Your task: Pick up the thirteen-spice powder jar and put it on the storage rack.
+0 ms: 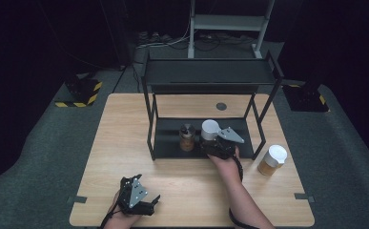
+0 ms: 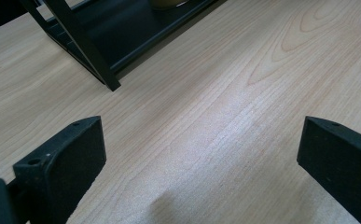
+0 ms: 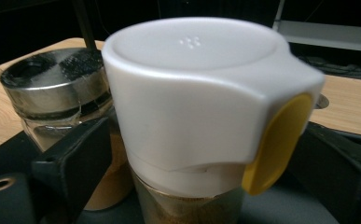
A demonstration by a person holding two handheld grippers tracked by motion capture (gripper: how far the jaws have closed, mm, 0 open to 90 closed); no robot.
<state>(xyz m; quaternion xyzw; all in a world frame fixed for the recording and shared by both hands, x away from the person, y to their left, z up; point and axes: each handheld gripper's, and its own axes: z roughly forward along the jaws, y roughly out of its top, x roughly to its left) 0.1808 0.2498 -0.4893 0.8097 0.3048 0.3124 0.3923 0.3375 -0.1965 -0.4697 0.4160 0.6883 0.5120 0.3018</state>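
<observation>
White-capped spice jar (image 3: 201, 107) | stands on rack's lower shelf (image 1: 170, 138) beside steel-lidded jar (image 1: 187, 137) | right hand-held gripper (image 1: 219, 143) released around it | left hand-held gripper (image 1: 141, 202) spread, empty | second white-lidded jar (image 1: 272, 160) waits on counter (image 1: 125, 143).

The high view is dim: only the wooden table (image 1: 125, 143) is lit from above, and the surroundings fall to near black. In the left gripper view a soft sheen lies across the wood at centre. In the right gripper view the white cap (image 3: 192, 88) is bright and slightly soft, the background blurred.
</observation>
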